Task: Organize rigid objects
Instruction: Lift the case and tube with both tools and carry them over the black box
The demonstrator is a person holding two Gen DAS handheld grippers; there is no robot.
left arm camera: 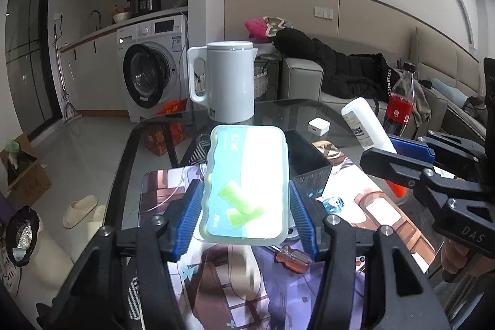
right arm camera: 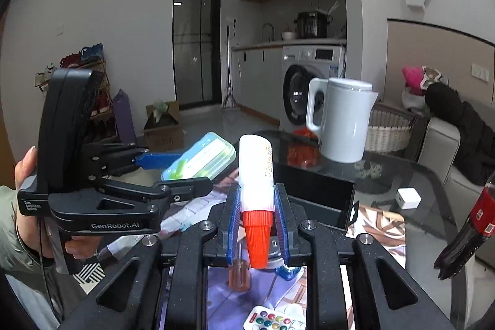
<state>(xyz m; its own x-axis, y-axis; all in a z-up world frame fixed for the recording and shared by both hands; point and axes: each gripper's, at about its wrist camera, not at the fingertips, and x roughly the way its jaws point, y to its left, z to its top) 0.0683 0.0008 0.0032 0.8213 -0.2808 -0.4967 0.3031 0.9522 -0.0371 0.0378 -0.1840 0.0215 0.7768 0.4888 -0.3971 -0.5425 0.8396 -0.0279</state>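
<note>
Plastic case [left arm camera: 247, 181], clamped flat in our left tool [left arm camera: 247, 212]; white bottle [right arm camera: 255, 172], gripped below its orange cap by our right tool [right arm camera: 256, 225]; both lifted clear above the worktop [left arm camera: 340, 113] for sorting.

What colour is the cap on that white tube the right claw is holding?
Orange-red, ribbed and cone-shaped cap; the right wrist view shows it best.

"genrobot.ai" and, in small blurred print, seemingly "data acquisition system" stand on the left gripper [right arm camera: 198, 172]; "das" on the right gripper [left arm camera: 393, 150].
</note>
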